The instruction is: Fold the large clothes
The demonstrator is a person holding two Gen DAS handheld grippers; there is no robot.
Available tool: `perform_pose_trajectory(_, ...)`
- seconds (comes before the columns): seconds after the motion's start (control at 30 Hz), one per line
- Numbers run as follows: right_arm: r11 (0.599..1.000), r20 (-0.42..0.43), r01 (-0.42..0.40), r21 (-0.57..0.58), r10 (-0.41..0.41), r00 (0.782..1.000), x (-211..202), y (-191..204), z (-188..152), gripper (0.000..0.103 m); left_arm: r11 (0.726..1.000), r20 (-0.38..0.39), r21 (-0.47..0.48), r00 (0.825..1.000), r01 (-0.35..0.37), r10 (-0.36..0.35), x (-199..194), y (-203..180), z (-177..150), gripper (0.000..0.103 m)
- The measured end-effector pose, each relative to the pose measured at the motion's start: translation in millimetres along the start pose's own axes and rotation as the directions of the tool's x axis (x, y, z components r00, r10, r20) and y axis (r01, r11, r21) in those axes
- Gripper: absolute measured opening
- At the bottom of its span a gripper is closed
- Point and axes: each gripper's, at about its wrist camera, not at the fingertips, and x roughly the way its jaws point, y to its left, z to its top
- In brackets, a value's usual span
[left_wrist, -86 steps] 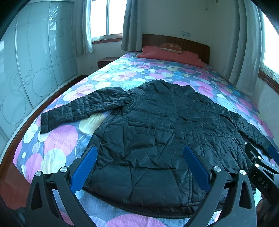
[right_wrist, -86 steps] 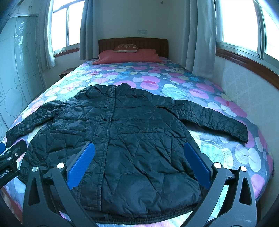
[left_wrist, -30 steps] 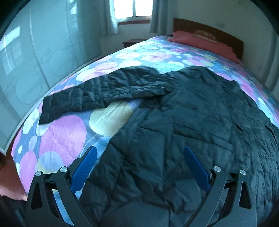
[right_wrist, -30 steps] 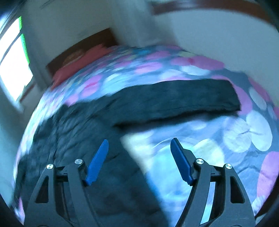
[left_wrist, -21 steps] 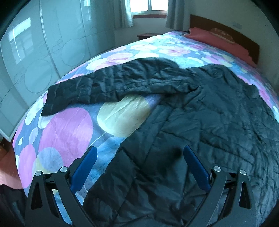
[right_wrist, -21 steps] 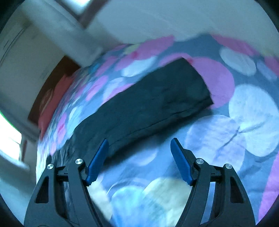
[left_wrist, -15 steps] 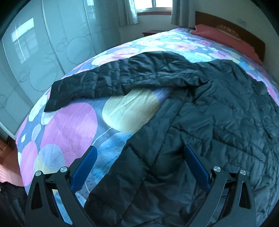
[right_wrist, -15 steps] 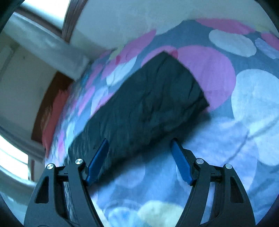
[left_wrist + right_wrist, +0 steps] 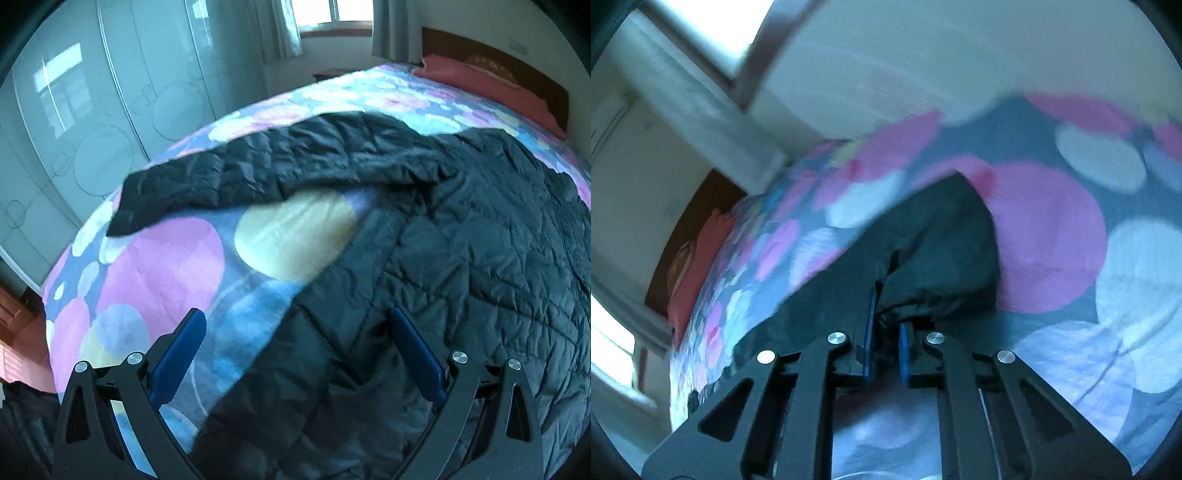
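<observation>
Right tool (image 9: 884, 325) pinched narrow on the cuff end of the right sleeve (image 9: 934, 254) of the black quilted jacket (image 9: 461, 258), spread flat on the bed (image 9: 155, 280); sleeve's long axis running from 1 o'clock toward 8 o'clock, back to the jacket body; left tool (image 9: 295, 354) wide, holding nothing, above the hem edge; left sleeve (image 9: 258, 170) outstretched toward 10 o'clock, likely next.

Left gripper (image 9: 295, 354) jaws wide apart; right gripper (image 9: 886, 332) jaws pinched together
</observation>
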Motion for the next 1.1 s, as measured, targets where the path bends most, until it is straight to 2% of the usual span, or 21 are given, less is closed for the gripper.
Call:
perform_pose_trajectory(0.1, 0.983, 0.041, -0.059, -0.173, 0.067, 0.997, -20.8, 60.9, -12.2, 0.01, 1.0, -0.014, 0.004, 1.0, 0.008, -0.008, 5.1, 1.1, -0.1, 0.098)
perform_pose_trajectory(0.2, 0.938, 0.014, -0.127, -0.321, 0.139, 0.99, -32.0, 122.4, -37.9, 0.009, 1.0, -0.021, -0.003, 1.0, 0.019, -0.019, 9.5, 1.6, -3.1, 0.098)
perform_pose_trajectory(0.3, 0.876, -0.049, -0.213, -0.433, 0.213, 0.976, -38.2, 182.5, -72.8, 0.009, 1.0, -0.026, -0.006, 0.999, 0.027, -0.027, 12.1, 1.9, -5.4, 0.098)
perform_pose_trajectory(0.4, 0.796, -0.145, -0.309, -0.52, 0.274, 0.951, -38.7, 245.4, -119.8, 0.008, 0.999, -0.032, -0.016, 0.999, 0.041, -0.041, 15.0, 3.4, -7.2, 0.098)
perform_pose_trajectory(0.6, 0.639, -0.303, -0.441, -0.63, 0.321, 0.897, -44.6, 336.8, -217.3, 0.008, 0.996, -0.056, -0.046, 0.995, 0.082, -0.085, 21.8, 8.0, -9.6, 0.099)
perform_pose_trajectory(0.73, 0.529, -0.398, -0.493, -0.691, 0.291, 0.87, -41.1, 377.1, -283.6, 0.008, 0.992, -0.066, -0.066, 0.991, 0.109, -0.114, 25.5, 10.5, -10.1, 0.099)
perform_pose_trajectory(0.8, 0.489, -0.436, -0.503, -0.713, 0.254, 0.864, -38.5, 389.8, -312.9, 0.008, 0.99, -0.072, -0.075, 0.989, 0.12, -0.126, 26.6, 11.4, -10.7, 0.099)
perform_pose_trajectory(0.9, 0.432, -0.479, -0.506, -0.747, 0.179, 0.86, -28.7, 390.8, -345.9, 0.008, 0.987, -0.073, -0.086, 0.987, 0.134, -0.14, 27.6, 12.7, -11.3, 0.099)
perform_pose_trajectory(0.97, 0.373, -0.492, -0.495, -0.785, 0.111, 0.864, -21.5, 389.9, -370.9, 0.01, 0.986, -0.072, -0.089, 0.987, 0.138, -0.145, 28.3, 12.3, -11.3, 0.099)
perform_pose_trajectory(1.07, 0.334, -0.51, -0.496, -0.801, 0.051, 0.858, -13.4, 383.6, -385.9, 0.017, 0.985, -0.073, -0.094, 0.986, 0.144, -0.151, 28.3, 13.0, -11.8, 0.099)
perform_pose_trajectory(1.1, 0.332, -0.535, -0.519, -0.788, 0.049, 0.843, -12.6, 384.0, -388.4, 0.031, 0.985, -0.073, -0.094, 0.986, 0.144, -0.151, 28.6, 14.2, -12.0, 0.099)
